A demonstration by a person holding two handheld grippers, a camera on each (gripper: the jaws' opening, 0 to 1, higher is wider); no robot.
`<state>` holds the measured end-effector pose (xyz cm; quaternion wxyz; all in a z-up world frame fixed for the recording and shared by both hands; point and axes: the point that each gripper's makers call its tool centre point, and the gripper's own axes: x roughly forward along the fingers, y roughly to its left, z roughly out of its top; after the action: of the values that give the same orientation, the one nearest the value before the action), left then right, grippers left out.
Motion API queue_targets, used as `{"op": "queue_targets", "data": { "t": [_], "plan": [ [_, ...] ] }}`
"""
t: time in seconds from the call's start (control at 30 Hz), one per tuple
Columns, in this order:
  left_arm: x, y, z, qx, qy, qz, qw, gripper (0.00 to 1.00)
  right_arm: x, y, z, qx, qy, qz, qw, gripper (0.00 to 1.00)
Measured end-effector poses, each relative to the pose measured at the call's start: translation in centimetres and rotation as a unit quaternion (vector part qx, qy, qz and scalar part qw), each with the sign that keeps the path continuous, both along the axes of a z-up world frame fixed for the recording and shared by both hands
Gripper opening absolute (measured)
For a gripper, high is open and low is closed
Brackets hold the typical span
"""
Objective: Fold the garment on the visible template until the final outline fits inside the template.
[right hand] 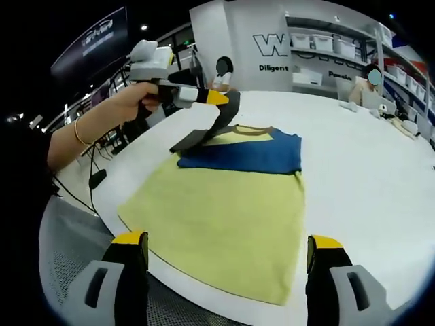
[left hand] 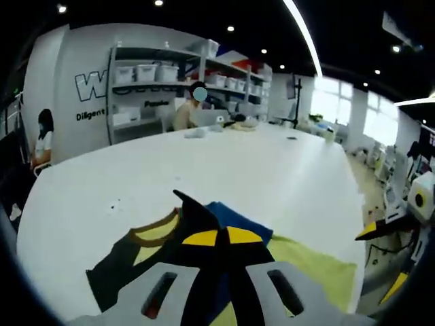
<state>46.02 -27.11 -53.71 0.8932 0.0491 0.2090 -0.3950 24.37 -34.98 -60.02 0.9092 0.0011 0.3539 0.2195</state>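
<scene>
The garment (right hand: 231, 204), yellow with a blue band and dark sleeves, lies flat on the white tabletop (right hand: 367, 176), its hem nearest the right gripper (right hand: 228, 261), whose fingers (right hand: 129, 261) stand released, wide apart and empty. At 11 o'clock in the right gripper view, the left gripper (right hand: 224, 98) has its fingers clenched on the dark sleeve (right hand: 221, 125), lifting it off the tabletop. Shelves (left hand: 183, 75) with bins stand beyond at 12 o'clock.
</scene>
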Motion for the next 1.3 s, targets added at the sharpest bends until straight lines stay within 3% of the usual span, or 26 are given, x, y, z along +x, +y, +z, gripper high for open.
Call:
{"op": "queue_targets", "data": {
  "t": [0.5, 0.93, 1.17, 1.23, 1.3],
  "plan": [
    [-3.9, -5.2, -2.3, 0.015, -0.001, -0.075, 0.9971, 0.0, -0.5, -0.2, -0.4, 0.001, 0.006, -0.004, 1.0, 0.96],
    [-4.1, -7.0, -6.6, 0.037, 0.03, -0.073, 0.9962, 0.0, -0.7, 0.0, -0.8, 0.003, 0.012, -0.003, 0.9999, 0.96],
    [-4.7, -8.4, -8.3, 0.028, 0.049, -0.077, 0.9955, 0.01, -0.9, -0.2, -1.0, 0.004, 0.013, -0.008, 0.9999, 0.96],
    [-5.2, -9.0, -8.3, 0.001, 0.072, -0.076, 0.9945, 0.05, -1.0, -0.3, -1.2, 0.003, 0.015, -0.01, 0.9998, 0.96],
    [-5.0, -8.9, -8.4, 0.007, 0.066, -0.075, 0.995, 0.12, -1.1, -0.5, -1.3, 0.004, 0.017, -0.013, 0.9998, 0.96]
  ]
}}
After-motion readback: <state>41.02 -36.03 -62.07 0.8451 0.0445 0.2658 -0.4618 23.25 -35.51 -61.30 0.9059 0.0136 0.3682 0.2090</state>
